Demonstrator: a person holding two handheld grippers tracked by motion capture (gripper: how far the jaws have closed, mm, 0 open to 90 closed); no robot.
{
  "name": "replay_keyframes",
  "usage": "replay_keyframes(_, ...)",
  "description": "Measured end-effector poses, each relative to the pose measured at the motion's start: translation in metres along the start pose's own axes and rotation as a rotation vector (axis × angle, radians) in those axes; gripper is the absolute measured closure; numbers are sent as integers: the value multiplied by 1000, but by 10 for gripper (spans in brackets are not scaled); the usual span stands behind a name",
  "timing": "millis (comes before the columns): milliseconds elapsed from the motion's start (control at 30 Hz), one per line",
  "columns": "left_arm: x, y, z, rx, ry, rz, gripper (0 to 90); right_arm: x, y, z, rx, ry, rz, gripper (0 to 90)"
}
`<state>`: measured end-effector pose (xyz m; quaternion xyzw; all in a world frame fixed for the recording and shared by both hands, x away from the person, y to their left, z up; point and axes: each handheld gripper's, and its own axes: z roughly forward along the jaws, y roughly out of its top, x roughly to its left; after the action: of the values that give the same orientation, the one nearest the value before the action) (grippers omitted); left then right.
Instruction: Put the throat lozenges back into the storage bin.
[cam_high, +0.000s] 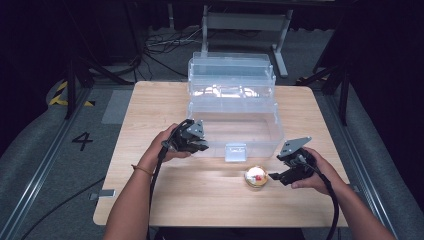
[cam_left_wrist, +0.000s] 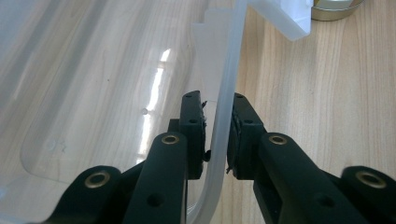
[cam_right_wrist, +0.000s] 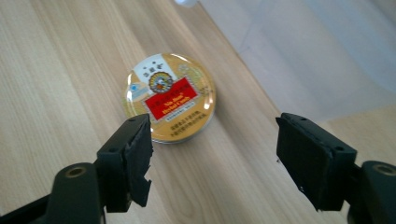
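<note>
A clear plastic box (cam_high: 232, 106) stands open in the middle of the wooden table (cam_high: 160, 105), its lid tipped up behind it. My left gripper (cam_high: 201, 145) is at the box's front left corner. In the left gripper view its jaws (cam_left_wrist: 215, 99) are shut on the thin clear wall (cam_left_wrist: 225, 65), one pad inside and one outside. A round gold tin (cam_high: 256, 176) with a red label (cam_right_wrist: 169, 103) lies flat on the table in front of the box. My right gripper (cam_high: 275, 177) sits just right of the tin, open (cam_right_wrist: 215, 125), with the tin just beyond its tips, nearer the left jaw.
The box's white latch (cam_high: 235, 152) hangs at the middle of its front wall, close to the tin. The box's bottom (cam_right_wrist: 317, 56) looks bare. Bare wood runs along the front and left of the table. Cables trail from both grippers toward the front edge.
</note>
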<state>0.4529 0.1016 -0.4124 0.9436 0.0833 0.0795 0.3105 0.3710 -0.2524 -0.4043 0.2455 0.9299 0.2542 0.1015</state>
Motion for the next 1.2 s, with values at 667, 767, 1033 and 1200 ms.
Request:
replay_keyframes(667,-15,-2,-15,5,131,-44,394,12,28,51,173,95,-27,196)
replay_keyframes(767,-22,1,-24,-22,174,-61,285,13,32,56,188,98,-36,187)
replay_keyframes(1033,-40,2,-44,-16,307,-78,188,14,35,66,243,92,-63,198)
replay_keyframes(1200,-62,-15,-58,-13,341,-73,176,16,37,68,250,84,-84,196)
